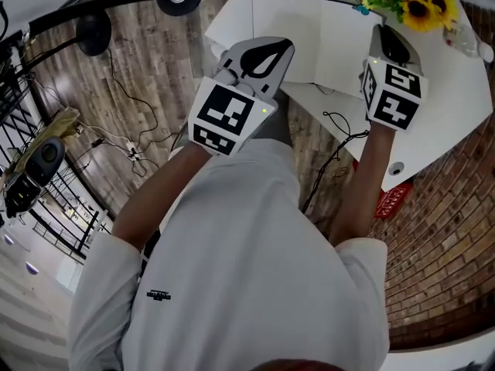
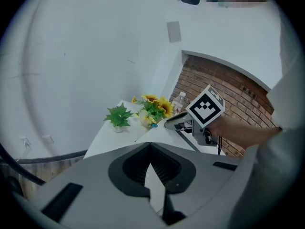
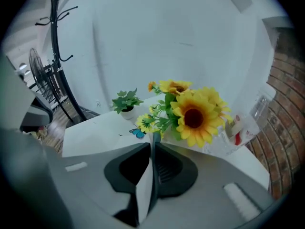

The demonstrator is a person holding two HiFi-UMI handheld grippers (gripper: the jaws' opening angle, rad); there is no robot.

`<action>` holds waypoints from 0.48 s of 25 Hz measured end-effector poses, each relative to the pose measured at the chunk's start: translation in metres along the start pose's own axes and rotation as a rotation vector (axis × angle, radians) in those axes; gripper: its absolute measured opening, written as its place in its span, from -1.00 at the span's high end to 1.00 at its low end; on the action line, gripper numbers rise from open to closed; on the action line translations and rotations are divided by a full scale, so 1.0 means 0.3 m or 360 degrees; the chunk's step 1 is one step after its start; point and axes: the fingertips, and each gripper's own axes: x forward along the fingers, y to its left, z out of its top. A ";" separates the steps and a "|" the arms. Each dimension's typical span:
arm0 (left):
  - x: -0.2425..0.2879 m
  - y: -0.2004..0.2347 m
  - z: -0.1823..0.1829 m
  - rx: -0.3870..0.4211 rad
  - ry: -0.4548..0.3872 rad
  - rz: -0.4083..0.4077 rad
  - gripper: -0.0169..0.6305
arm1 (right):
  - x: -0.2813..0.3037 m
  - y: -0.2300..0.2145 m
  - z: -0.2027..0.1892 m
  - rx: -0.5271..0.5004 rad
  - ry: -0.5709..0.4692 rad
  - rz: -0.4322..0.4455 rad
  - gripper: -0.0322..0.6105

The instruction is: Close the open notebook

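Wears a white short-sleeved shirt (image 1: 247,253) with a small black logo (image 1: 158,294). Carries a grey-shelled left gripper (image 1: 282,49) and right gripper (image 1: 380,33) with black ribbed pads (image 2: 167,168). Bears white cubes (image 1: 224,116) of black square markers.

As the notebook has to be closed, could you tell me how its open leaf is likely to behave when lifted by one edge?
The notebook looks wide and thin, so its leaf will probably bend rather than swing stiffly; the edge at the right gripper looks raised. Resting on the smooth white table, it may well slide if pushed.
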 end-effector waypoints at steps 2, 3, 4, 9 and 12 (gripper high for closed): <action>-0.020 0.014 0.004 -0.0002 -0.0009 0.0010 0.92 | -0.008 0.018 0.019 -0.0056 0.0000 -0.0012 0.75; -0.029 0.020 0.007 -0.0005 -0.0016 0.0015 0.92 | -0.013 0.024 0.030 -0.0075 -0.0002 -0.0016 0.75; -0.037 0.024 0.010 -0.0007 -0.0023 0.0021 0.92 | -0.019 0.030 0.041 -0.0091 -0.0006 -0.0017 0.75; -0.069 0.052 0.013 -0.0030 -0.0052 0.0053 0.92 | -0.040 0.100 0.110 -0.0143 -0.0029 0.0025 0.75; -0.086 0.069 0.010 -0.0051 -0.0066 0.0067 0.92 | -0.049 0.143 0.133 -0.0138 -0.0027 0.0052 0.75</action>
